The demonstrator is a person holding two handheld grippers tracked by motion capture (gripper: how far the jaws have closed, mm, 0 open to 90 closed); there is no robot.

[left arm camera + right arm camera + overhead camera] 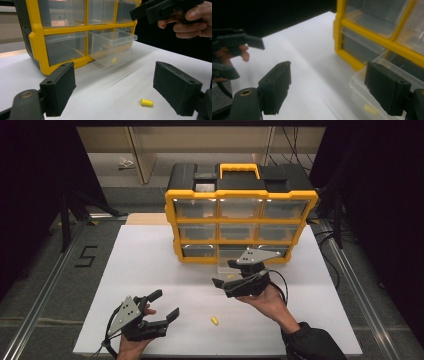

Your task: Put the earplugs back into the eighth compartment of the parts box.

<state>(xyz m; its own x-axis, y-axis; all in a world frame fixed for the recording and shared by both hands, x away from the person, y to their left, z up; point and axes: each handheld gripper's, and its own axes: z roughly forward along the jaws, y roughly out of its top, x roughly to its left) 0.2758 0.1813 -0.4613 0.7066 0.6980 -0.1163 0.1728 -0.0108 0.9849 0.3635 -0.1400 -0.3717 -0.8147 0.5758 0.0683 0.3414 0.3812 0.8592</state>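
From the high view I saw the yellow-framed organizer [241, 222] standing upper centre on the white table [150, 270], its black top and yellow handle visible there. The left gripper view gave me what that one hid: the clear plastic drawer [112, 47] pulled out of the bottom row, with a small yellow piece [114, 60] lying inside it. A second yellow earplug [146, 102], a smooth rounded cylinder, lay loose on the table at lower right of that frame, between the jaws. My left gripper [162, 306] sat lower left in the high view, jaws spread wide and empty. My right gripper [226, 274] hovered just before the drawer, jaws also apart, holding nothing.
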